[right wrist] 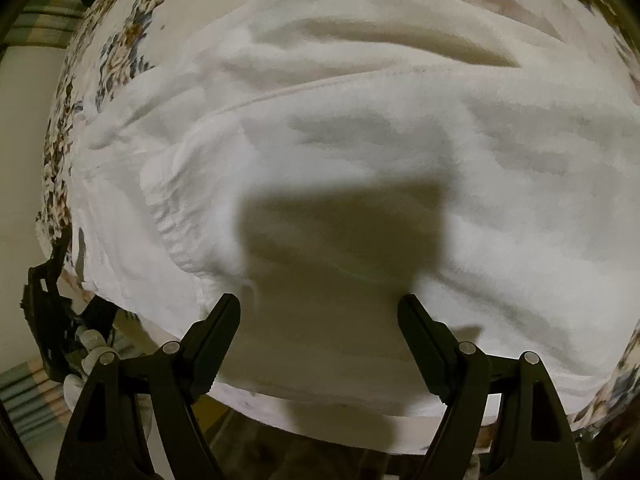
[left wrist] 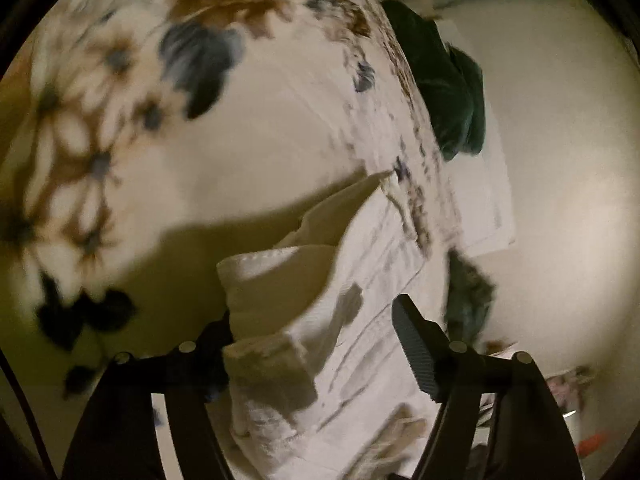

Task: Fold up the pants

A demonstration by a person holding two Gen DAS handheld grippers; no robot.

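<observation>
White pants spread on the flowered bed cover, both claws spread wide

The pants (right wrist: 360, 128) lie rumpled across the bed cover (left wrist: 120, 128). The left claw (left wrist: 312, 332) stands open around a bunched edge of cloth that rises between its fingers, unpinched; the right claw (right wrist: 320, 320) hangs open just over the cloth, holding nothing. Judged as the start of a fold: next each claw must close on an edge and carry it across. No containers show; a dark green garment (left wrist: 448, 84) lies nearby
</observation>
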